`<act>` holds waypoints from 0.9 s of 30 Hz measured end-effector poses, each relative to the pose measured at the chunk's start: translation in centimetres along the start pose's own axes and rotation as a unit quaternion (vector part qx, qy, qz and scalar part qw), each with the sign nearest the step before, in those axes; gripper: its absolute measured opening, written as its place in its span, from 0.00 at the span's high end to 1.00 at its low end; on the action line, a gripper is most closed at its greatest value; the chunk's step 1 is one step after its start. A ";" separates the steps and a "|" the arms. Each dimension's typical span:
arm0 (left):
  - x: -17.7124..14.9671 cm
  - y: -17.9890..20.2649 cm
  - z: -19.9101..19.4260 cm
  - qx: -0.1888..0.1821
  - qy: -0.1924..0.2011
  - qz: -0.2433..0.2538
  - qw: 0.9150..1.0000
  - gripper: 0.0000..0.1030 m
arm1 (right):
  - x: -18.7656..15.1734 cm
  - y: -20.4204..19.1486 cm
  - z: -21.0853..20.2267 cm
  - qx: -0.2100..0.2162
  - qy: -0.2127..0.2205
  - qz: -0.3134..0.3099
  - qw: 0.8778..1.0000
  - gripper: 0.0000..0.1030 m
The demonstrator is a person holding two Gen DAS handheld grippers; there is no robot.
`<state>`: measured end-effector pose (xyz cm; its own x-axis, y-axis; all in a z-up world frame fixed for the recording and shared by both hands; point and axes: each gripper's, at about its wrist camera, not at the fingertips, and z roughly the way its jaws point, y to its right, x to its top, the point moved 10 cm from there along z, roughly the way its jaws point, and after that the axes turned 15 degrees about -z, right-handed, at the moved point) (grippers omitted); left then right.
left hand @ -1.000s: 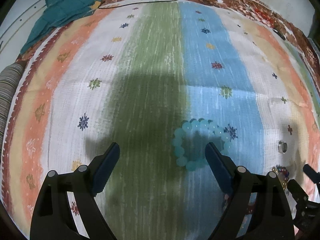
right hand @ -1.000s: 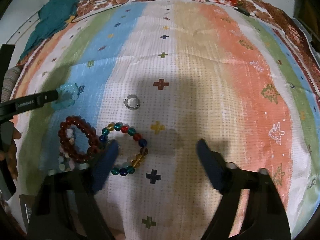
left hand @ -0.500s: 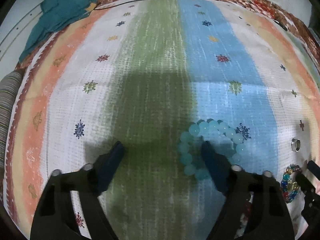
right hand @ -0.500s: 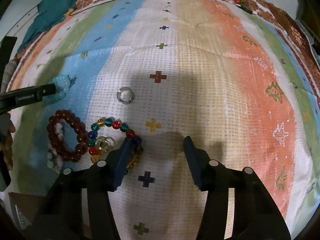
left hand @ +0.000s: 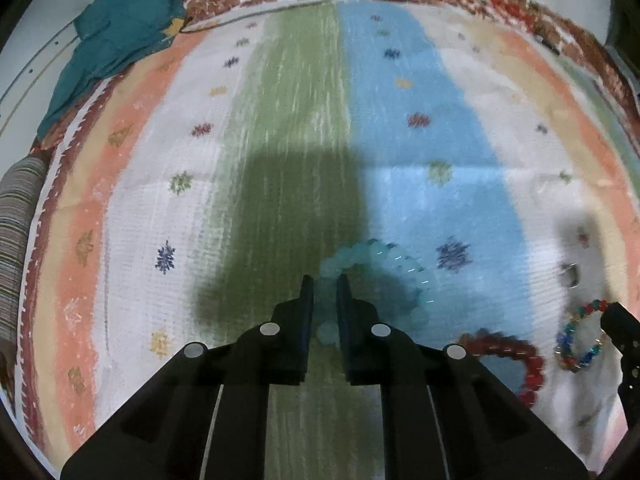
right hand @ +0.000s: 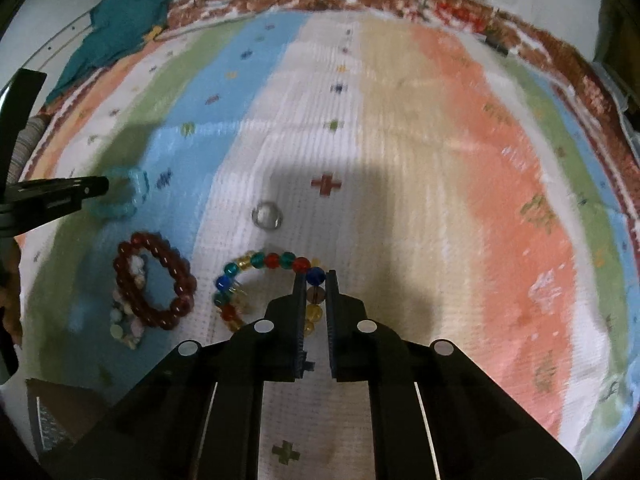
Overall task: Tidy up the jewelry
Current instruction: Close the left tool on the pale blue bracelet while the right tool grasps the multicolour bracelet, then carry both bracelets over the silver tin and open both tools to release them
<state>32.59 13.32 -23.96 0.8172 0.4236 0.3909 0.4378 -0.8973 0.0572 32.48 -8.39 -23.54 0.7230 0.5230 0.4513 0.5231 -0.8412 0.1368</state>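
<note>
Gripping two bracelets at once, one per tool: left gripper (left hand: 323,294) clenched on the near-left arc of the aqua bead bracelet (left hand: 376,264), which lies on the seam between the green and blue stripes of the striped bedspread (left hand: 280,120); right gripper (right hand: 315,286) clenched on the right arc of the multicoloured bead bracelet (right hand: 260,276), lying on the white stripe with a blue and a smoky bead caught between the jaws. Judged as the pick-up step, both loops pinched but not yet clearly lifted off the cloth. Next move probably calls for a straight, slow lift so the loops hang free without snagging the weave, then a carry to wherever the pieces are being gathered; no tray or box shown, so destination unknown. Counted on the bed: one aqua bracelet, one multicoloured bracelet, one dark red bead bracelet (right hand: 156,280), one pale mixed-stone bracelet (right hand: 126,320) partly under the red one, and one silver ring (right hand: 267,216) lying loose just beyond the multicoloured loop. Also a crumpled teal cloth (right hand: 120,28) at the far left edge, well apart from the jewelry.
</note>
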 end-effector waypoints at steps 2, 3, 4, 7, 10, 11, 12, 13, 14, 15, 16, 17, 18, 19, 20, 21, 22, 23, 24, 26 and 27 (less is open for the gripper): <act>0.2 0.6 -1.2 -0.012 0.007 0.003 1.000 0.89 | 0.7 0.2 -1.1 -0.004 0.014 -0.001 1.000 0.90; 0.2 0.9 -1.8 -0.016 0.011 0.006 1.000 0.89 | 1.0 0.1 -1.7 -0.005 0.022 -0.001 1.000 0.90; 0.2 1.2 -2.4 -0.021 0.016 0.009 1.000 0.89 | 1.1 0.1 -2.1 -0.005 0.026 -0.001 1.000 0.90; 0.2 1.7 -3.8 -0.032 0.026 0.010 0.999 0.89 | 1.7 -0.2 -3.4 0.001 0.042 -0.001 0.999 0.90; 0.2 1.9 -4.8 -0.041 0.032 0.012 0.999 0.89 | 2.1 -0.5 -4.4 0.000 0.053 -0.005 0.999 0.90; 0.3 1.9 -5.1 -0.044 0.034 0.013 0.998 0.89 | 2.2 -0.5 -4.7 -0.001 0.057 -0.005 0.998 0.90; 0.4 1.9 -5.4 -0.046 0.036 0.012 0.998 0.89 | 2.3 -0.6 -4.9 -0.002 0.060 -0.005 0.998 0.90; 0.4 1.9 -5.7 -0.048 0.037 0.011 0.998 0.89 | 2.3 -0.6 -5.1 -0.001 0.061 -0.004 0.998 0.90; 0.5 1.8 -6.1 -0.050 0.039 0.008 0.998 0.89 | 2.2 -0.6 -5.3 -0.001 0.063 -0.003 0.998 0.90; 0.4 1.8 -6.4 -0.052 0.041 0.006 0.998 0.89 | 2.2 -0.6 -5.5 0.000 0.065 -0.002 0.998 0.90; 0.5 1.8 -6.5 -0.053 0.042 0.006 0.998 0.89 | 2.2 -0.6 -5.6 0.001 0.066 -0.002 0.998 0.90; 0.4 1.8 -6.8 -0.054 0.044 0.007 0.998 0.89 | 2.2 -0.6 -5.8 0.001 0.067 -0.001 0.998 0.90; 0.3 1.8 -7.1 -0.055 0.045 0.008 0.997 0.89 | 2.2 -0.6 -5.9 0.002 0.067 -0.001 0.998 0.90; 0.1 1.9 -7.4 -0.056 0.047 0.010 0.997 0.89 | 2.2 -0.7 -6.0 0.003 0.069 0.000 0.998 0.90; 0.0 1.9 -7.6 -0.057 0.047 0.012 0.997 0.89 | 2.1 -0.7 -6.2 0.004 0.070 0.001 0.998 0.90; -0.1 1.9 -7.8 -0.056 0.048 0.014 0.997 0.89 | 2.0 -0.7 -6.3 0.004 0.070 0.001 0.998 0.90; -0.2 2.0 -8.0 -0.055 0.050 0.016 0.997 0.89 | 2.0 -0.8 -6.4 0.004 0.071 0.001 0.997 0.90; -0.4 1.9 -8.2 -0.054 0.051 0.018 0.997 0.89 | 1.9 -0.9 -6.5 0.005 0.072 0.002 0.997 0.90; -0.6 2.0 -8.4 -0.055 0.050 0.018 0.997 0.89 | 1.7 -0.9 -6.6 0.005 0.072 0.003 0.997 0.90; -1.0 2.0 -8.9 -0.058 0.049 0.017 0.997 0.89 | 1.5 -0.9 -6.8 0.006 0.073 0.005 0.997 0.90; -1.1 2.0 -9.2 -0.059 0.051 0.016 0.997 0.89 | 1.4 -0.9 -7.0 0.005 0.073 0.007 0.997 0.90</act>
<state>29.13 9.90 -15.81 0.7854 0.3844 0.4852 0.3590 -0.9214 0.1488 29.86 -7.84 -16.87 0.6567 0.4858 0.5768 0.5195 -0.8458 0.1209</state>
